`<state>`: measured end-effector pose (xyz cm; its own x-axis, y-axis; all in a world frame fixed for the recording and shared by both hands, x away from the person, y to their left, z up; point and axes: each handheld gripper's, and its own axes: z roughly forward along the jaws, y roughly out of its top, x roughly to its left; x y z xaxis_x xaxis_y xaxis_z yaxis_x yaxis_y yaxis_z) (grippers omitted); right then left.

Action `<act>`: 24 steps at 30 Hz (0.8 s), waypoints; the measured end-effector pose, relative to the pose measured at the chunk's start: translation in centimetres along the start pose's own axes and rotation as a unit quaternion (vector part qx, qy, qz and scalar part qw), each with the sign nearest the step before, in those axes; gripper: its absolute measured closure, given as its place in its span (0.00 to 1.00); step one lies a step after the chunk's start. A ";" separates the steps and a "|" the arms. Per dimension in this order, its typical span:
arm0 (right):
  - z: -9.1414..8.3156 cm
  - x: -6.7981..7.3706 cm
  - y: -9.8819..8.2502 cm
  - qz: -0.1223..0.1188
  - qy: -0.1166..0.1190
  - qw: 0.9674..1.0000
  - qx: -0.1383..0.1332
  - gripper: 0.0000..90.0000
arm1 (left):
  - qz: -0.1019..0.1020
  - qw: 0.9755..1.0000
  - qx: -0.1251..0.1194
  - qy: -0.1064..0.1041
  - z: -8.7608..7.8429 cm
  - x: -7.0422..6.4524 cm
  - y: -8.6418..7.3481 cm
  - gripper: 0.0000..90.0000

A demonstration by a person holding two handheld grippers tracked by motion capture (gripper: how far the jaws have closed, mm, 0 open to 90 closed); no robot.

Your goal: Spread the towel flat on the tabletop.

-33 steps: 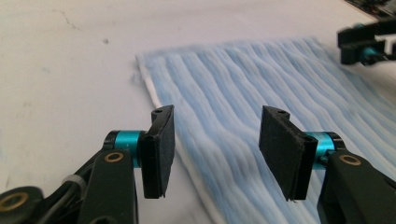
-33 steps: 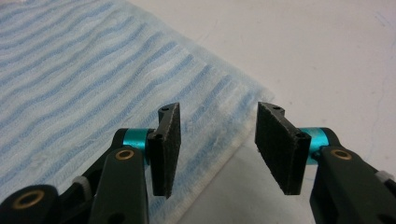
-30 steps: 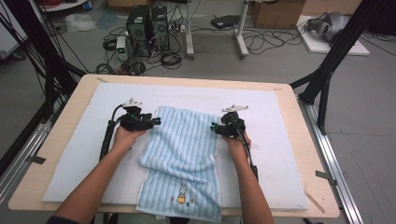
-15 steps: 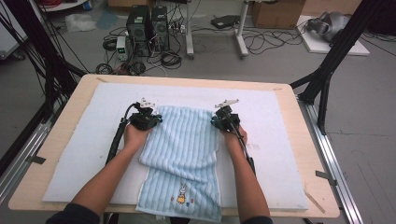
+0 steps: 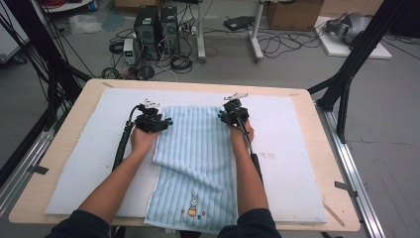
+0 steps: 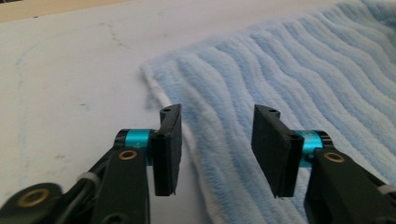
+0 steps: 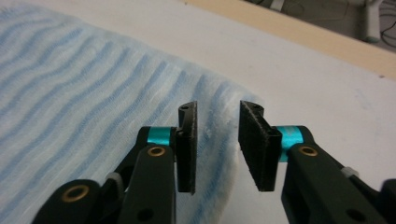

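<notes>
The table [image 5: 324, 163] is covered by a white felt mat [image 5: 292, 148], and on this mat a light-blue striped towel [image 5: 198, 163] is spread lengthwise, its near end hanging over the table's near edge. A small rabbit picture [image 5: 191, 206] is printed near that end, and a fold is seen across the towel's middle. Everything below is placed relative to the towel.

At its far left corner the left tongs [image 5: 168, 120] are held — in the left gripper view [image 6: 217, 149] the jaws are seen well apart, having just been opening, with the towel's white-hemmed edge lying loose between them and no pad pressed on it. At the far right corner the right tongs [image 5: 220, 115] are held; in the right gripper view [image 7: 217, 144] the jaws stand a narrower gap apart, also just opened, with the towel's corner beneath the gap — nothing is gripped.
</notes>
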<state>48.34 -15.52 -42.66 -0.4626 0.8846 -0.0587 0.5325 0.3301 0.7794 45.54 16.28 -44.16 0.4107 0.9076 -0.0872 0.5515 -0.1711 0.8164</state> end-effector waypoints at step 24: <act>-4.7 -1.2 -4.3 0.054 0.065 0.996 0.001 0.58 | 0.026 0.999 0.023 0.041 4.1 0.6 2.0 0.92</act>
<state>43.28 -19.53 -43.02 -0.4895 0.8654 0.1070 0.5862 0.2357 0.7751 49.82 14.90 -44.91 0.3792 0.9253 0.0032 0.5646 -0.2341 0.7914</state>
